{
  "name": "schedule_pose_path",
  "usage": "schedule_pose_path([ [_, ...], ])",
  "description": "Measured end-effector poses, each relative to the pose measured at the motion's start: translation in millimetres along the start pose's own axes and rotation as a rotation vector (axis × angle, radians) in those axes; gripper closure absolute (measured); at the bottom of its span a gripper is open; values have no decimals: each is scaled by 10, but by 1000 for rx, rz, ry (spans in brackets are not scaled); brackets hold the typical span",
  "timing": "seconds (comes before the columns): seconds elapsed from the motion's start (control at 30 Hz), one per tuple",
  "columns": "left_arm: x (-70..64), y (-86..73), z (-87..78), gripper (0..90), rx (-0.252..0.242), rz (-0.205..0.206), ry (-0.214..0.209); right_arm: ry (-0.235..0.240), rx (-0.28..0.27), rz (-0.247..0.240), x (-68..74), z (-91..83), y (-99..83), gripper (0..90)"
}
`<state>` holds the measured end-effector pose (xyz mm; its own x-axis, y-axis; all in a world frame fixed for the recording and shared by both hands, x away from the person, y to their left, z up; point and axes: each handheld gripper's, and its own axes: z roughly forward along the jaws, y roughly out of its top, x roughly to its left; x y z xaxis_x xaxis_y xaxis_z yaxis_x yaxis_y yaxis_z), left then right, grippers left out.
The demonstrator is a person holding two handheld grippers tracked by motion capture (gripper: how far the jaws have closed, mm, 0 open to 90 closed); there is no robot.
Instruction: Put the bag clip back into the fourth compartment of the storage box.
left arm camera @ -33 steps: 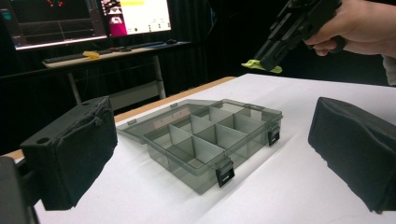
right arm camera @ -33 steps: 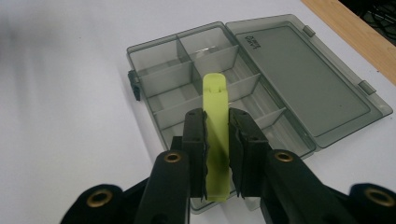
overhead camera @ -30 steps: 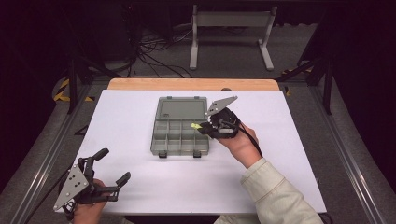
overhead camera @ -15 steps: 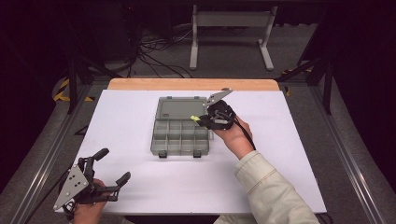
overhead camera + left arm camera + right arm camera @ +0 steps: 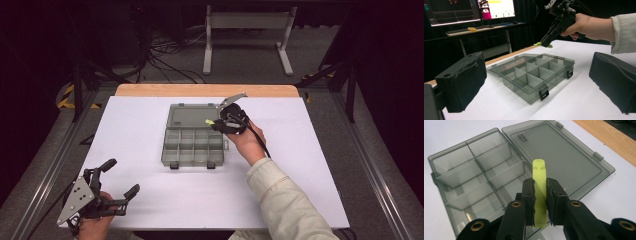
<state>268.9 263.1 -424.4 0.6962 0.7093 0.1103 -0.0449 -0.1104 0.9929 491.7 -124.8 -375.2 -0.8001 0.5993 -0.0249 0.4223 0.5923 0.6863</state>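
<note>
A smoky grey compartment box (image 5: 192, 145) lies open mid-table, its lid (image 5: 192, 116) flat on the far side. My right gripper (image 5: 216, 123) hovers over the box's far right corner, shut on a small yellow-green plastic piece (image 5: 209, 121). In the right gripper view the piece (image 5: 539, 177) sticks up between the pads (image 5: 528, 195), above the line where the compartments (image 5: 474, 177) meet the lid (image 5: 564, 155). My left gripper (image 5: 123, 176) rests near the table's front left corner, open and holding nothing. Its view looks across at the box (image 5: 534, 75) and the right gripper (image 5: 546, 43).
The white table top (image 5: 310, 150) ends in a wooden strip (image 5: 205, 90) at the far edge. A metal stand (image 5: 247, 30) and cables lie on the floor beyond. Monitors (image 5: 496, 8) glow in the left gripper view's background.
My right gripper has carried the yellow-green piece a little farther away and left, from the box's right side to over its far right corner. The left gripper has stayed put.
</note>
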Motion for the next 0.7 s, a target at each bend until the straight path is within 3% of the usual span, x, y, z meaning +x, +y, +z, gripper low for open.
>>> schedule_pose_path([
  [0.1,1,0,-5,18,-1,-2,1,17,-3,25,-23,39,-50,776],
  [0.7,-1,2,-5,18,-1,1,1,51,9,41,16,173,-175,776],
])
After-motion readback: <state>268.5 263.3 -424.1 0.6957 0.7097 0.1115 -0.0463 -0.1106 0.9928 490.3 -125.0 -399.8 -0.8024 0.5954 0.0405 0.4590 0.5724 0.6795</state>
